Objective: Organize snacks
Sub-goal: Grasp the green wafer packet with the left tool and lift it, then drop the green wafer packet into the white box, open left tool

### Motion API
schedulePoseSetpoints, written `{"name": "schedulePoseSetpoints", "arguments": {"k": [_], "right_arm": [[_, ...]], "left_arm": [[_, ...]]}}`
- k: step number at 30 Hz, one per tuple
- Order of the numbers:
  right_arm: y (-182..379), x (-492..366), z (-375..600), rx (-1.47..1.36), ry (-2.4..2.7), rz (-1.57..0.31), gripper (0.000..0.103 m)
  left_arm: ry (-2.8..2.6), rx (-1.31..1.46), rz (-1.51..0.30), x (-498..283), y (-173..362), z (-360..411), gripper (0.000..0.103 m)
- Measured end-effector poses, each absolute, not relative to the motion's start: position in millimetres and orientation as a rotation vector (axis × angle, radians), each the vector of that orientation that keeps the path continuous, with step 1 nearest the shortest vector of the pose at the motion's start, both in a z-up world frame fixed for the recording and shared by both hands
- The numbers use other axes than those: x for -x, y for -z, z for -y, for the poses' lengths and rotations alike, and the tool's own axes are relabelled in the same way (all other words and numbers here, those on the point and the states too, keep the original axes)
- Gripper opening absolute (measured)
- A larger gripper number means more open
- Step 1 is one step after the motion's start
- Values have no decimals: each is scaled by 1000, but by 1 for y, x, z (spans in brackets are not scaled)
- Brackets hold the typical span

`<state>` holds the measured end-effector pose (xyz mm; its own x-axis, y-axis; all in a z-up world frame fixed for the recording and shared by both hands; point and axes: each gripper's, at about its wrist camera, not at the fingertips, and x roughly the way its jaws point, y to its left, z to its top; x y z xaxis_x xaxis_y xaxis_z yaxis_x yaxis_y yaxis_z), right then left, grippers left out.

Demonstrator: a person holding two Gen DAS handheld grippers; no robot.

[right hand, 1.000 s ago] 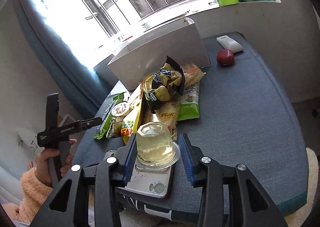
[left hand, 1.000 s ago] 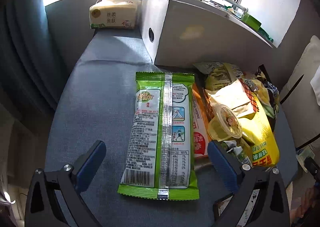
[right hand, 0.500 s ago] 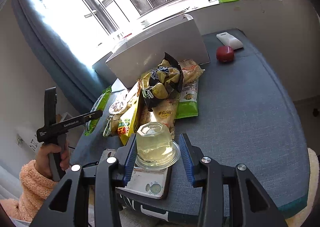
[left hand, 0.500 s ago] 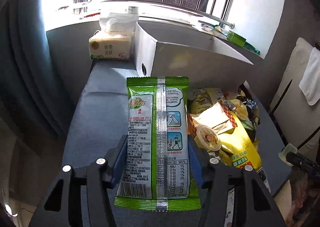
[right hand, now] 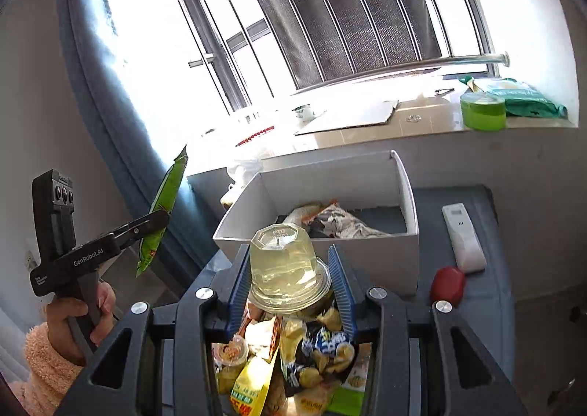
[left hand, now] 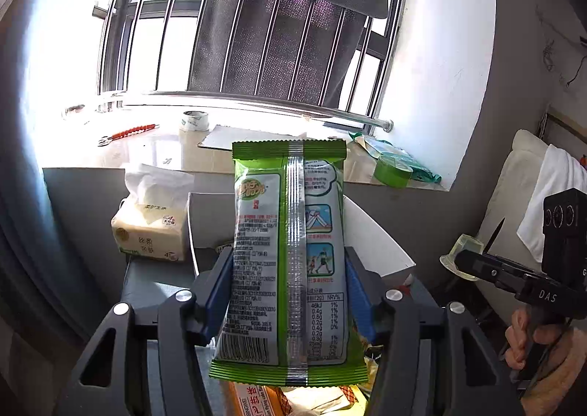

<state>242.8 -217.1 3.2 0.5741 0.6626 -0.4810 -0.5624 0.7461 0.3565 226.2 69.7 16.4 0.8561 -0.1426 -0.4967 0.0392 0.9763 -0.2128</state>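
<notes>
My left gripper (left hand: 288,287) is shut on a long green snack packet (left hand: 290,258) and holds it up in the air, in front of the white box (left hand: 370,232). The packet also shows edge-on in the right wrist view (right hand: 163,210). My right gripper (right hand: 290,276) is shut on a clear jelly cup (right hand: 284,265), held upside down above the snack pile (right hand: 293,361) and just short of the white box (right hand: 367,262). The box holds a few snack packets (right hand: 330,219).
A tissue pack (left hand: 150,229) stands left of the box. A white remote (right hand: 464,238) and a red object (right hand: 447,284) lie right of it on the blue-grey surface (right hand: 488,306). The windowsill behind holds green tape (right hand: 482,109), cardboard and small items.
Both grippers have risen and moved toward the white box. The left one closed on the green packet and lifted it off the surface. The right one still holds the jelly cup.
</notes>
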Motion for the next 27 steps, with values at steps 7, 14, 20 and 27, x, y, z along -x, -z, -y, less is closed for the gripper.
{"name": "schedulePoseSetpoints", "arguments": {"k": [7,14,20,27], "right_arm": [[7,-336,197,-181,-612,-742,46],[29,-374,193,-149,-549,-783,58],[16,-358,203,-206,-564,-711,103],[-8,-308,212,-213,-594,-638,103]], "left_arm": [[20,124,-644,-305,7,-61,61],[8,179,-741,-328,26,-65,103],[34,168,-723,-295,26,-62,103],[89,162,-591,-229,-6,-58,103]]}}
